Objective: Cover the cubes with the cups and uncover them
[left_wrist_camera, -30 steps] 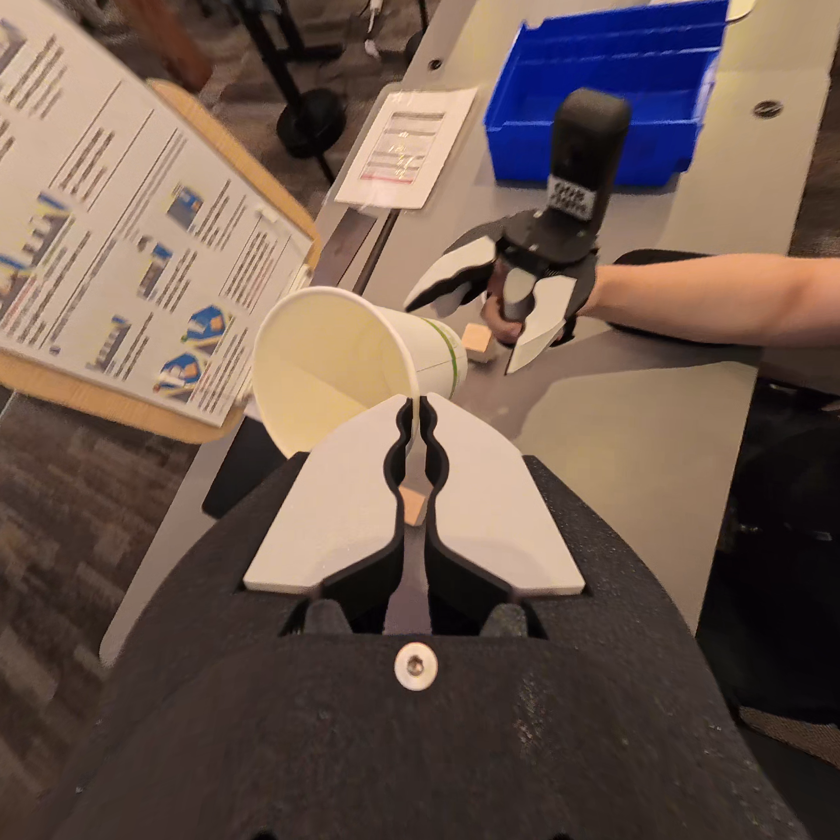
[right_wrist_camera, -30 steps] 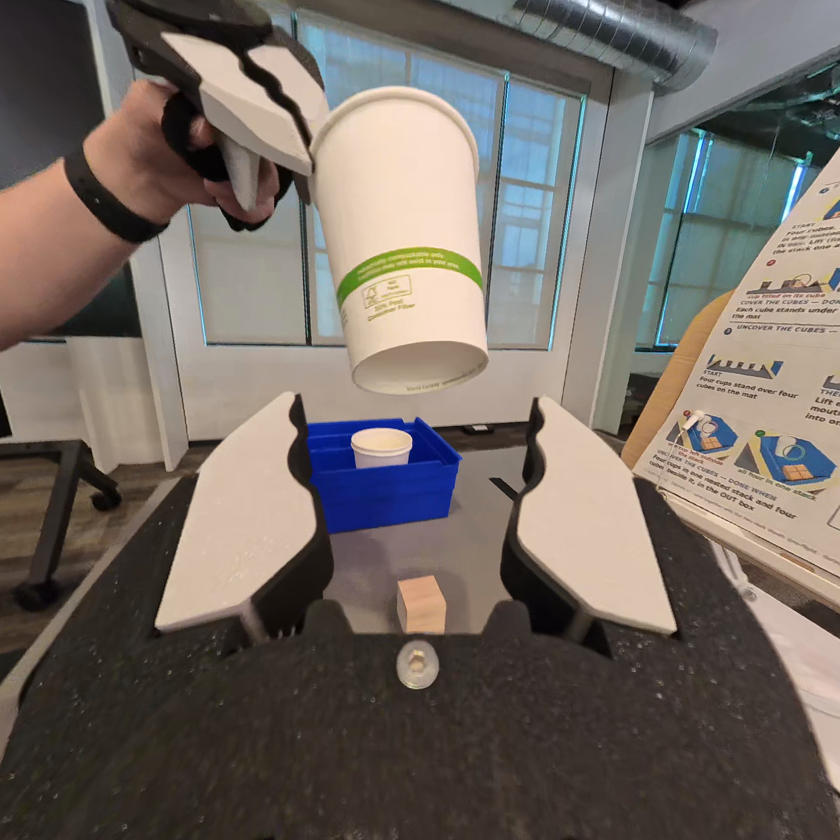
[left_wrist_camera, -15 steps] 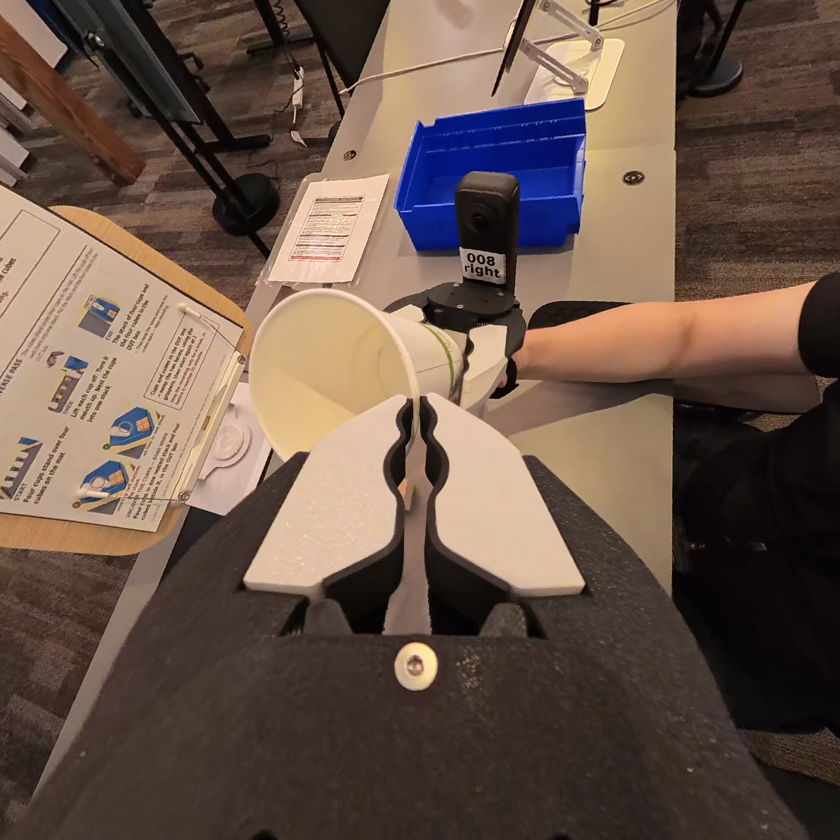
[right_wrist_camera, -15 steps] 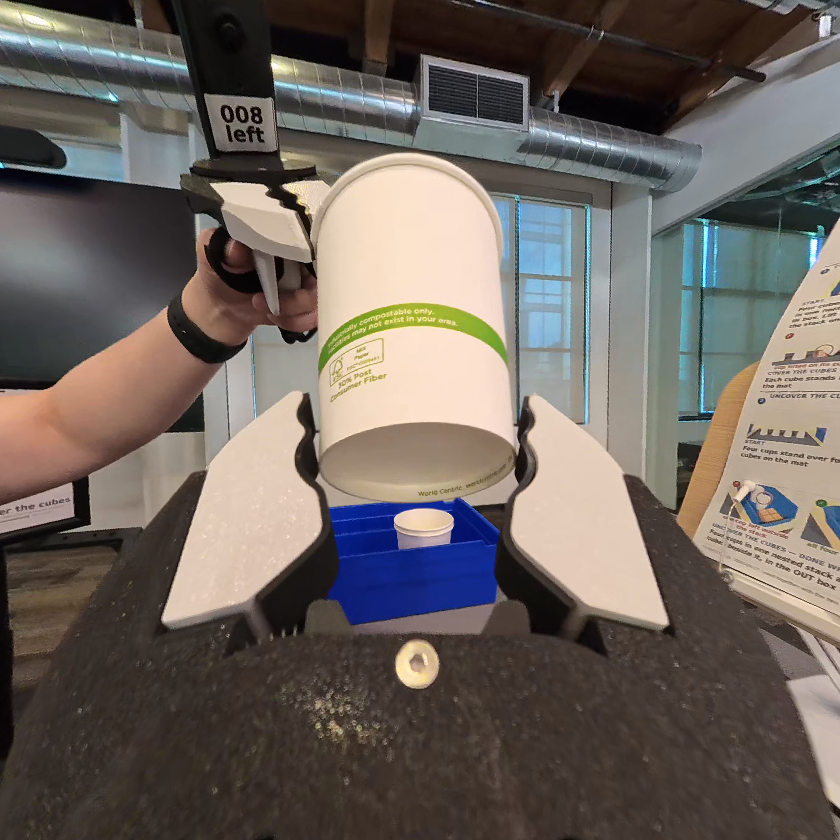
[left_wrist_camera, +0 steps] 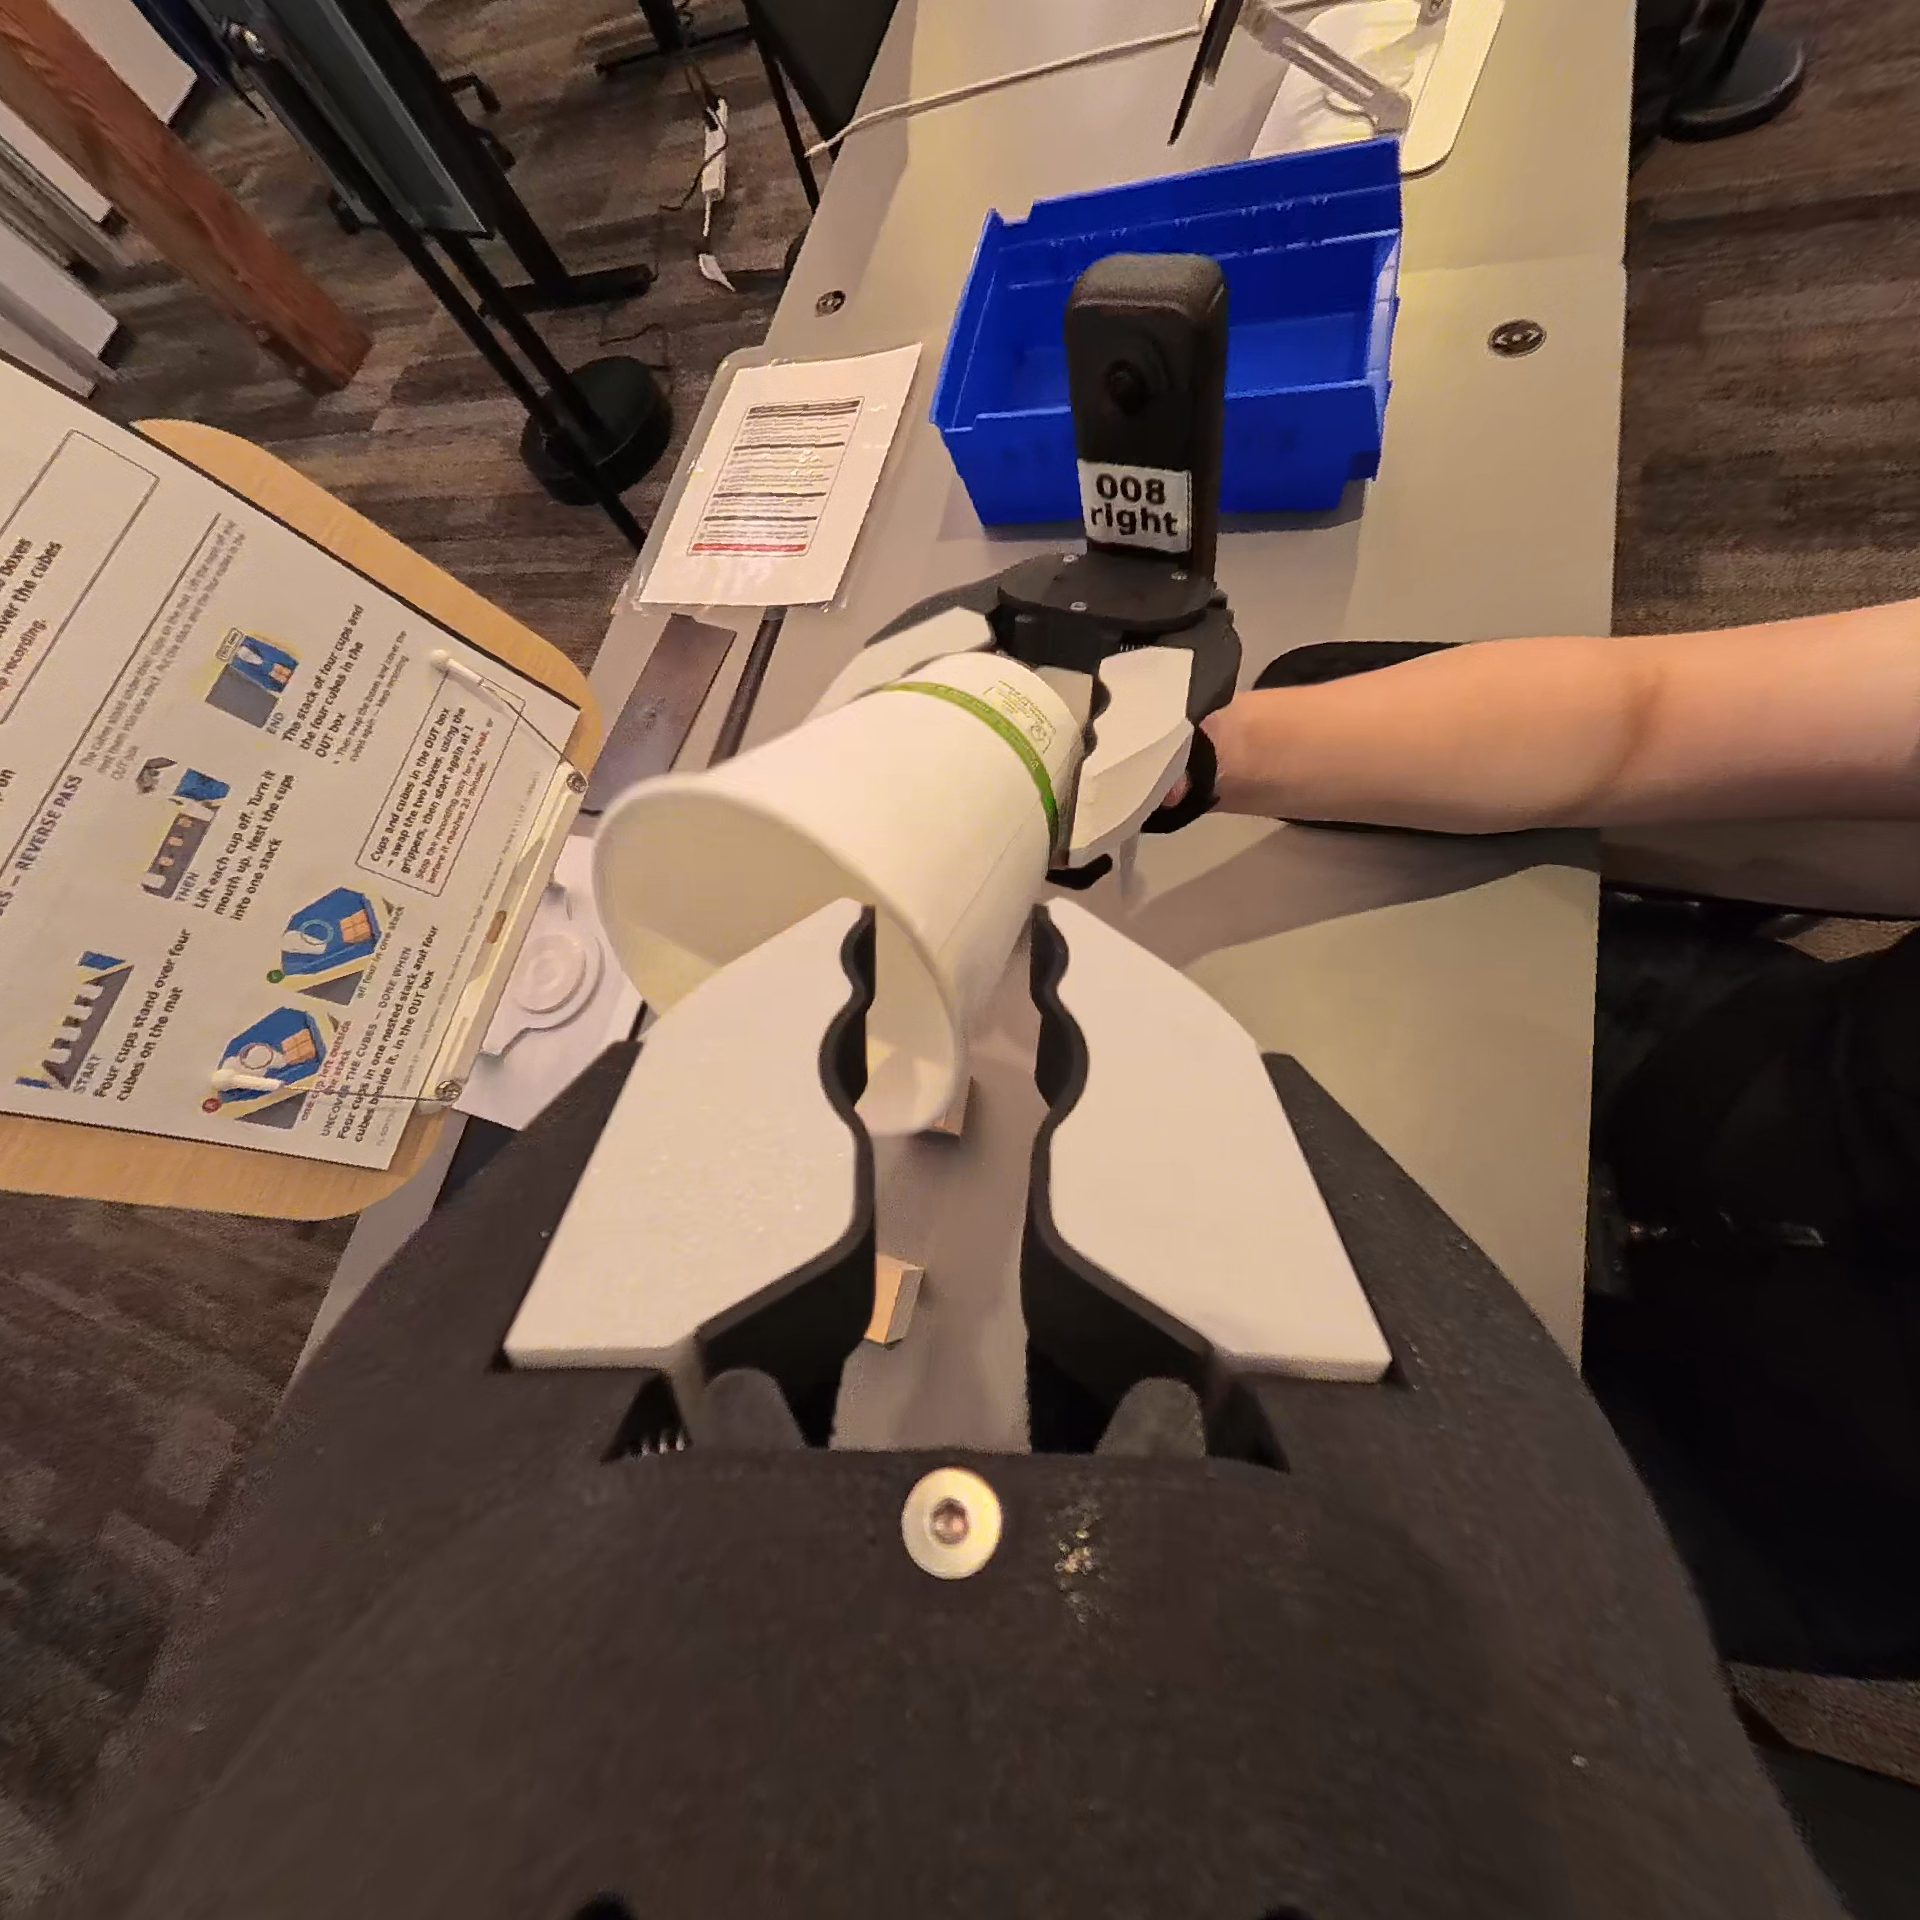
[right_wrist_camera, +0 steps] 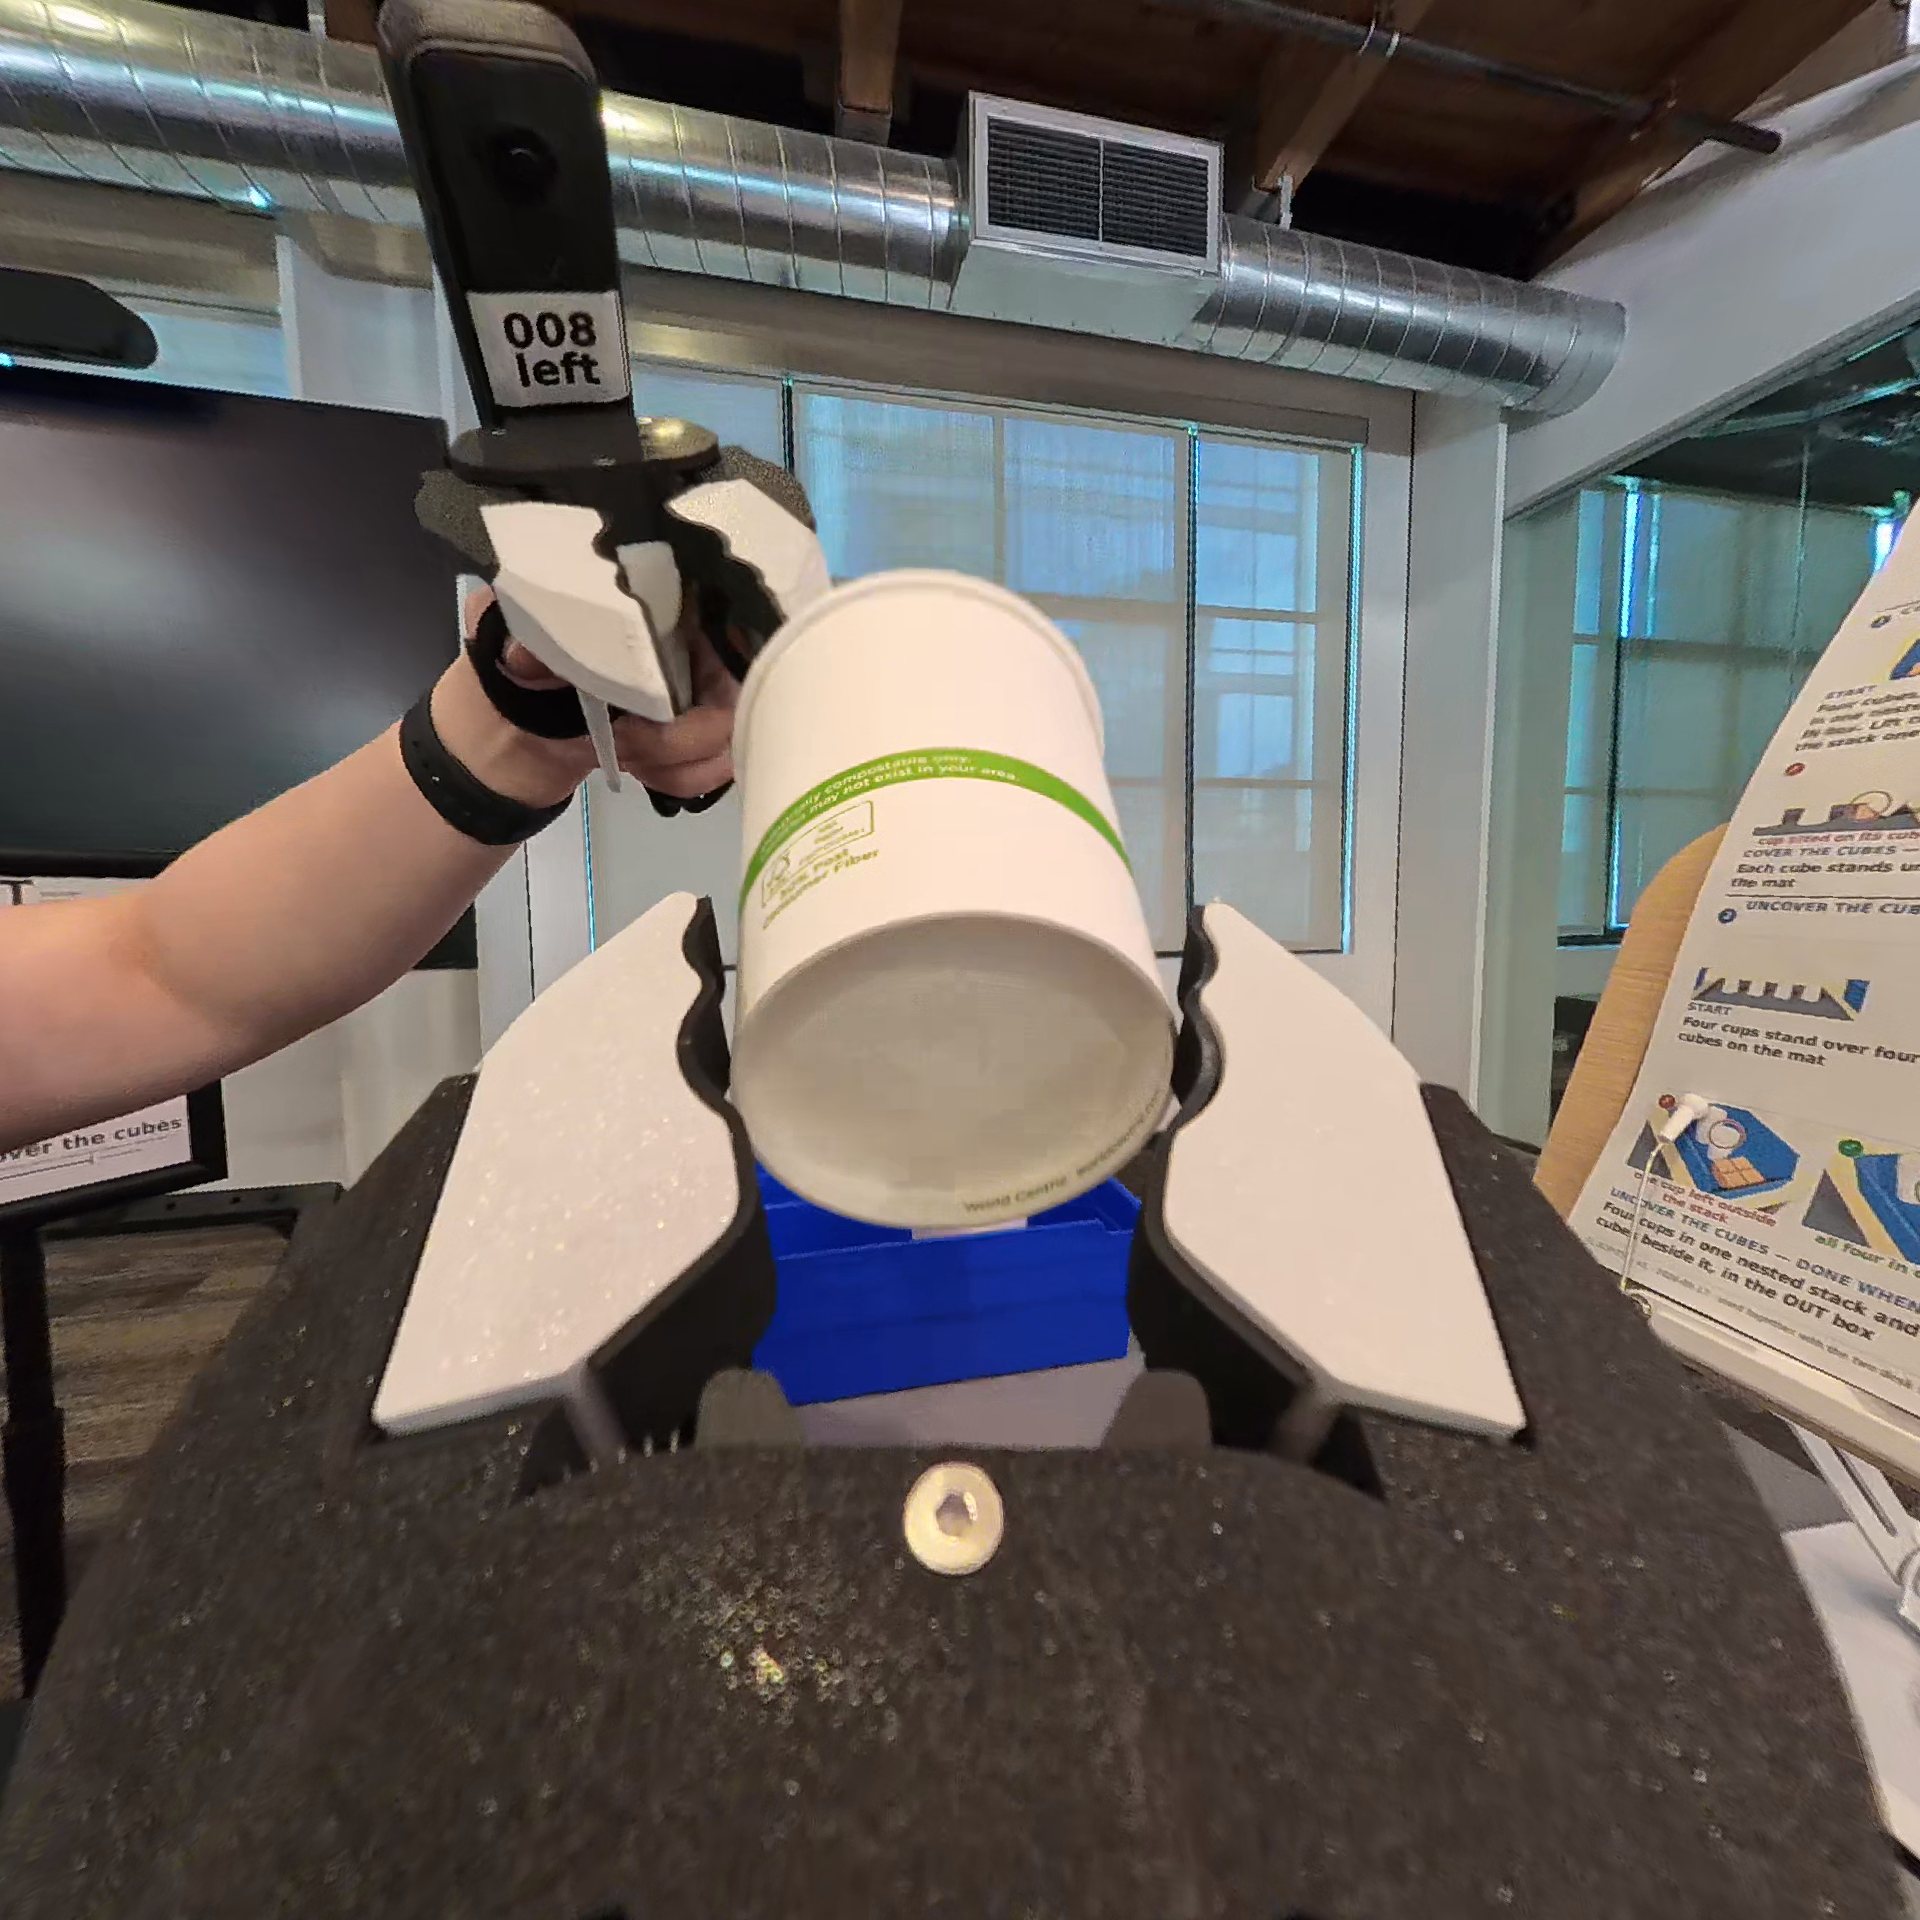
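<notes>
A white paper cup (left_wrist_camera: 852,831) with a green band lies tilted in the air, mouth toward my left gripper. My right gripper (right_wrist_camera: 951,935) is shut on the cup's base (right_wrist_camera: 935,1070), one finger on each side. It also shows in the left wrist view (left_wrist_camera: 987,769). My left gripper (left_wrist_camera: 951,925) is open; the cup's rim hangs loose between its fingers. In the right wrist view the left gripper (right_wrist_camera: 717,644) sits apart from the rim. A wooden cube (left_wrist_camera: 894,1299) lies on the table below, and a corner of another (left_wrist_camera: 951,1117) shows under the rim.
A blue bin (left_wrist_camera: 1309,447) stands on the grey table (left_wrist_camera: 1455,540) behind the right gripper; another blue bin (right_wrist_camera: 935,1309) lies beyond the cup. An instruction board (left_wrist_camera: 208,831) leans at the left. A laminated sheet (left_wrist_camera: 779,488) lies near the bin. A person's forearm (left_wrist_camera: 1558,727) reaches over the table.
My left gripper has opened and let go of the cup's rim. My right gripper has come up around the cup's base and shut on it. The cup has tilted.
</notes>
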